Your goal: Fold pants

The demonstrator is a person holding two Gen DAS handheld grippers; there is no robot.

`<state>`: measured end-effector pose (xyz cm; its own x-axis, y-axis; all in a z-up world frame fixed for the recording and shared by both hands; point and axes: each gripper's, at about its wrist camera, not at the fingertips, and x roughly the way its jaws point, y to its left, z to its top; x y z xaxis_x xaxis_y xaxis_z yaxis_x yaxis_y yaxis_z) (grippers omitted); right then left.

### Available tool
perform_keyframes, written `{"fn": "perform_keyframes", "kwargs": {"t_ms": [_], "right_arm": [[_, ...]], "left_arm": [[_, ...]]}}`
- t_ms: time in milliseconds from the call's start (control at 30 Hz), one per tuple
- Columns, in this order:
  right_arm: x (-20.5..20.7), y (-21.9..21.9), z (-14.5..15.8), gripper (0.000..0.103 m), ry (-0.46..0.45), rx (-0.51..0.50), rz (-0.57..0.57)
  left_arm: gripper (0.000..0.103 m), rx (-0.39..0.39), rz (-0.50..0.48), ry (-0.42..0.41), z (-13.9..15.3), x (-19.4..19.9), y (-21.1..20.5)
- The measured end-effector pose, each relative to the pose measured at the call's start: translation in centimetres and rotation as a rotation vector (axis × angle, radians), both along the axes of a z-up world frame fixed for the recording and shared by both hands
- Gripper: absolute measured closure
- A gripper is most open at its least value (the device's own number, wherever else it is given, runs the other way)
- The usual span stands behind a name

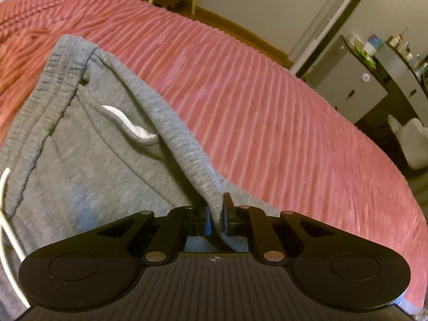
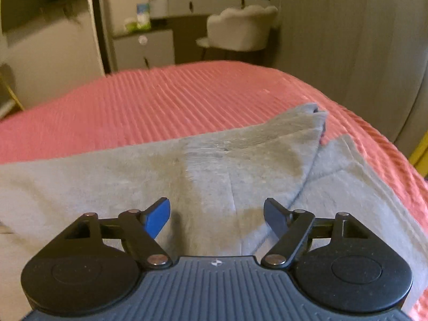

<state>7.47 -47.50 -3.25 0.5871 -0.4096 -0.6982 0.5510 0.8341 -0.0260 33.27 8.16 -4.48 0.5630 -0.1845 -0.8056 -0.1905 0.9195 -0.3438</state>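
Note:
Grey sweatpants [image 1: 88,144] lie on a pink ribbed bedspread [image 1: 254,101]. In the left wrist view the elastic waistband [image 1: 56,80] runs up the left, with a white pocket lining [image 1: 125,123] showing. My left gripper [image 1: 216,214] is shut on a raised fold of the grey fabric, which climbs as a ridge from between the fingers. In the right wrist view the pants [image 2: 214,165] spread flat, their leg ends [image 2: 313,117] near the bed's right edge. My right gripper [image 2: 216,215] hangs open just above the cloth; its pads do not press on it.
A white cord [image 1: 8,227] lies at the left edge of the left wrist view. Beyond the bed stand a small cabinet [image 2: 144,48], a dresser [image 2: 203,2] with bottles and a pale upholstered chair [image 2: 240,26]. A curtain [image 2: 361,53] hangs at the right.

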Motion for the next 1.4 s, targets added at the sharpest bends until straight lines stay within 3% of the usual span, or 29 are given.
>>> {"fn": "perform_keyframes", "kwargs": {"t_ms": [33,100,133,167,300,500,600,667,733,900,933,1000,1033,1133,1200,1267,1367,1400], "right_arm": [[0.7,-0.3,-0.3,0.032,0.02,0.0,-0.014],[1.6,-1.4,-1.2,0.062,0.04,0.03,-0.063],[1.7,-1.7,-1.2,0.084,0.038,0.025,-0.078],[1.7,-1.9,-1.0,0.097,0.033,0.026,-0.071],[0.3,-4.6,1.7,0.097,-0.042,0.147,-0.108],[-8.5,-8.7,9.7,0.098,-0.431,0.298,-0.208],[-13.5,-9.4,11.0,0.098,-0.535,0.317,-0.249],[-16.1,-9.6,10.3,0.098,-0.537,0.319,-0.273],[-18.1,-9.9,7.8,0.098,-0.476,0.328,-0.303],[-20.5,-11.5,-1.5,0.098,-0.281,0.459,-0.454],[-20.7,-11.3,-3.0,0.098,-0.28,0.486,-0.46],[-21.4,-10.7,-3.3,0.098,-0.326,0.467,-0.457],[-21.5,-10.6,-3.1,0.097,-0.32,0.461,-0.454],[-21.6,-10.1,-2.6,0.096,-0.299,0.46,-0.442],[-21.9,-10.7,-2.9,0.09,-0.317,0.485,-0.434],[-21.6,-11.2,-3.2,0.075,-0.363,0.523,-0.407],[-22.0,-11.3,-3.7,0.055,-0.442,0.562,-0.374],[-22.0,-11.1,-3.7,0.053,-0.448,0.555,-0.36]], "left_arm": [[0.093,-0.002,-0.001,0.002,0.0,-0.1,0.1],[0.093,-0.01,0.0,0.012,0.0,-0.2,0.4],[0.093,-0.015,0.004,0.011,0.1,-0.3,0.5],[0.093,-0.017,0.004,0.007,0.3,-0.5,0.6],[0.094,-0.038,-0.005,-0.032,2.7,-1.8,1.1],[0.094,-0.1,-0.041,-0.151,7.7,-7.8,3.3],[0.094,-0.143,-0.059,-0.22,8.9,-13.5,5.4],[0.093,-0.18,-0.076,-0.237,8.3,-17.7,7.0],[0.093,-0.186,-0.079,-0.213,6.7,-21.2,7.5],[0.093,-0.116,-0.049,-0.038,0.1,-25.0,6.8],[0.092,-0.116,-0.027,-0.007,-1.0,-25.0,6.9],[0.09,-0.173,0.04,0.043,-1.8,-24.4,7.9],[0.082,-0.209,0.068,0.023,-1.9,-24.2,8.5],[0.071,-0.199,0.135,0.017,-2.2,-23.3,9.5],[0.071,-0.239,0.159,0.033,-3.0,-22.9,10.2],[0.073,-0.294,0.185,0.026,-3.4,-22.9,10.8],[0.074,-0.315,0.189,0.008,-3.5,-23.5,11.0],[0.074,-0.316,0.188,0.005,-3.4,-23.7,11.2]]}}
